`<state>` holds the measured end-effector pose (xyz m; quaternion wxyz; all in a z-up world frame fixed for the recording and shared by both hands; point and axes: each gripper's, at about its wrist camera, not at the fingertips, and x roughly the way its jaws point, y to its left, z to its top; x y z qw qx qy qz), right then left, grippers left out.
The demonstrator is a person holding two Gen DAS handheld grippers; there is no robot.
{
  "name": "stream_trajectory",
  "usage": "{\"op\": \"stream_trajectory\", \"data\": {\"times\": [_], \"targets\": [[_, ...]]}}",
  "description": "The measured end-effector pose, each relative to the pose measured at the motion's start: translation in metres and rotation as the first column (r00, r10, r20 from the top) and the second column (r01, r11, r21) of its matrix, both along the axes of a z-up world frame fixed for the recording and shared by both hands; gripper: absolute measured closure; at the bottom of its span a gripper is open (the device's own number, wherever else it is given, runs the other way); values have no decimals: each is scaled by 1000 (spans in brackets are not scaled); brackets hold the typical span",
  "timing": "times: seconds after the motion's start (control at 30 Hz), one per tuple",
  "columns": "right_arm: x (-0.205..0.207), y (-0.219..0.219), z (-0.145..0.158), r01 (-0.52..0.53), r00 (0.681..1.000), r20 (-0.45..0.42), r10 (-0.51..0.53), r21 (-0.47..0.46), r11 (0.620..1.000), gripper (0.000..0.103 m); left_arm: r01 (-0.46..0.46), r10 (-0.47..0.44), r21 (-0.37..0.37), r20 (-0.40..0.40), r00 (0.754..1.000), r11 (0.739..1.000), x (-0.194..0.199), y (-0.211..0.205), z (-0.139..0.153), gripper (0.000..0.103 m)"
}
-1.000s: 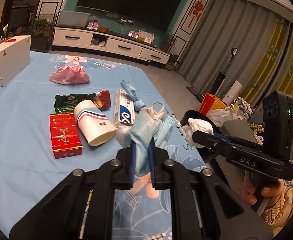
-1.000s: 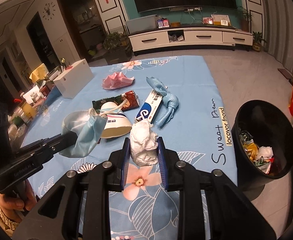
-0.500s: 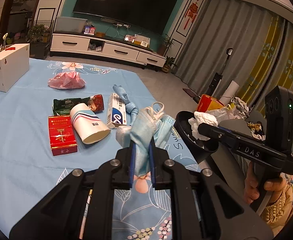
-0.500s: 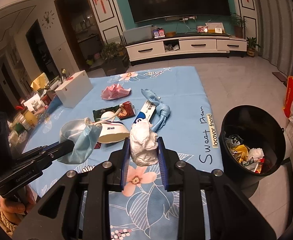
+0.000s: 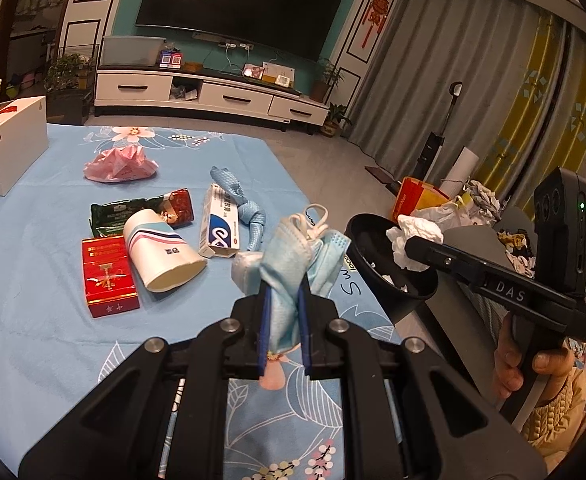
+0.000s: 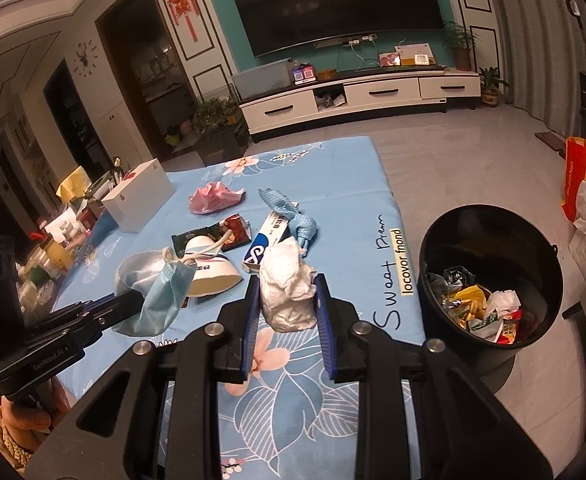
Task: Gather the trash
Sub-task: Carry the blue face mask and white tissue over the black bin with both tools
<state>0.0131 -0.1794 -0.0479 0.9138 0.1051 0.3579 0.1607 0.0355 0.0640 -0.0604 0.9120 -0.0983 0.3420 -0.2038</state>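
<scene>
left tongs [image 5: 283, 304]: clamped, tilted down | right tongs [image 6: 287, 300]: clamped, tilted down

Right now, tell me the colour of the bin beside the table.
Black; the bin shows best in the right wrist view.

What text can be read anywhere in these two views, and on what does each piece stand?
"DAS": label on the right gripper's black body.
"GenRobot.AI": side of the left gripper's body.
"Sweet Prem": script on the blue tablecloth.
"locovor fnond": yellow strip beside that script.
Toothpaste box, red box, paper cup, green wrapper: print too small or blurred to read.
</scene>
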Motion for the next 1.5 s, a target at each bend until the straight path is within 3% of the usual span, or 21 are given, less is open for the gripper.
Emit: {"op": "stream_trajectory", "data": {"times": [0.83, 1.5], "targets": [[2, -57, -17, 98, 995, -15, -98, 85, 991, 76, 100, -99, 72, -16, 995, 992, 22, -56, 2, 90], [3, -111, -39, 225, 974, -47, -221, 126, 966, 76, 218, -215, 105, -42, 976, 970, 54, -118, -2, 90]]}}
